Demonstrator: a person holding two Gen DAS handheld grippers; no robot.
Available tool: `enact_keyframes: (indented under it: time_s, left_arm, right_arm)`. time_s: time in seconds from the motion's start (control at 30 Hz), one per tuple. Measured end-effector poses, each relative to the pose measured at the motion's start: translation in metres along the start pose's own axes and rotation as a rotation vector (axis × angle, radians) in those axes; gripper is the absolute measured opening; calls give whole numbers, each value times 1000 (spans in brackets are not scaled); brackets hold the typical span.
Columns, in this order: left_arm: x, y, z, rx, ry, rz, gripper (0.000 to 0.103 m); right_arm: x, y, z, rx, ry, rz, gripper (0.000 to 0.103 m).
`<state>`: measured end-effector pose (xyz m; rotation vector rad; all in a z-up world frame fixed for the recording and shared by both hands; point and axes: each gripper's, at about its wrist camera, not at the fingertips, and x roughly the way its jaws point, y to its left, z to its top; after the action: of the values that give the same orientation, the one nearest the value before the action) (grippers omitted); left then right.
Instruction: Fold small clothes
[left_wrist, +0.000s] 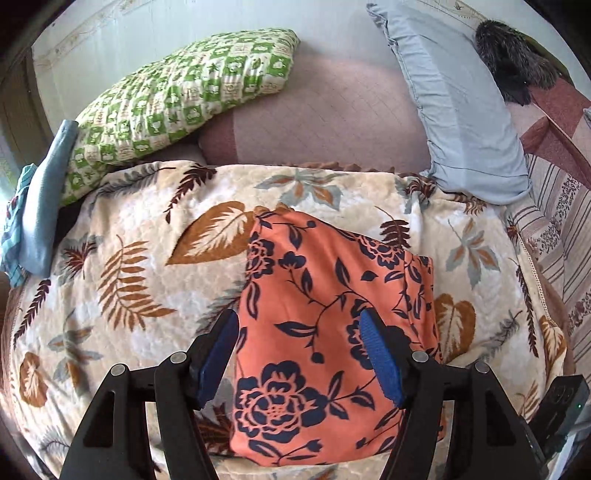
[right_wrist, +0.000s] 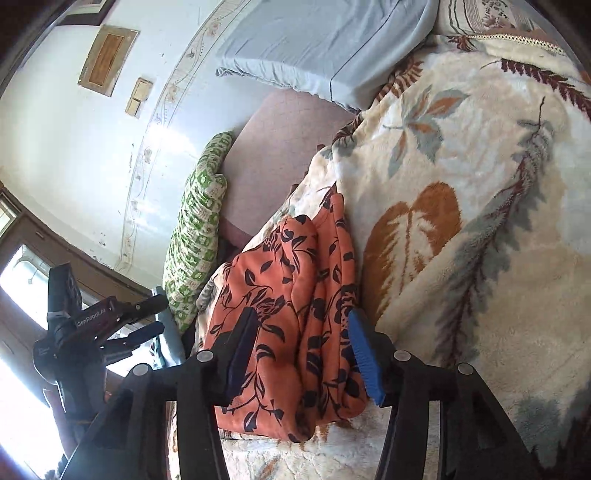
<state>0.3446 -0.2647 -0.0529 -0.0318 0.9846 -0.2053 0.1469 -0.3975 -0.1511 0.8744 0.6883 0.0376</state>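
An orange garment with a dark blue flower print (left_wrist: 314, 332) lies folded on a cream leaf-pattern blanket (left_wrist: 147, 295). My left gripper (left_wrist: 299, 328) is open above the garment, its blue pads (left_wrist: 380, 362) apart and holding nothing. In the right wrist view the same garment (right_wrist: 288, 332) lies in a folded heap on the blanket (right_wrist: 461, 221). My right gripper (right_wrist: 301, 332) is open just over its near end and holds nothing. The left gripper (right_wrist: 110, 325) shows at the left of that view.
A green-and-white checked pillow (left_wrist: 177, 96) and a light blue pillow (left_wrist: 461, 110) lie at the back on a pink sheet (left_wrist: 325, 122). Blue cloths (left_wrist: 37, 221) sit at the left edge. A dark furry thing (left_wrist: 513, 62) lies at the far right.
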Motion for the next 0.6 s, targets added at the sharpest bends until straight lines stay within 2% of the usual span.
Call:
enact_keyframes:
  time_s: [0.13,0.27,0.37,0.43,0.57,0.6]
  left_arm:
    - [-17,22,-5,11,-25,30,67]
    - [-29,40,-3,27,-32,62,68]
    - [-8,55,4,26,24,33,72]
    - [14,70,11,10,66,26,72]
    - [51,92,23,15,106,106,71]
    - [59,95,27,18,124,97,71]
  right_arm:
    - [9,20,-7,-27,46,-20,55]
    - [15,43,4,-79,79,-16,55]
    - [19,55,27,-132,78,-53,57]
    - [26,56,43,-135,86,-70,64]
    - [58,48,58,-145,142,-120,65]
    - [69,44,60,-141,163,-123,65]
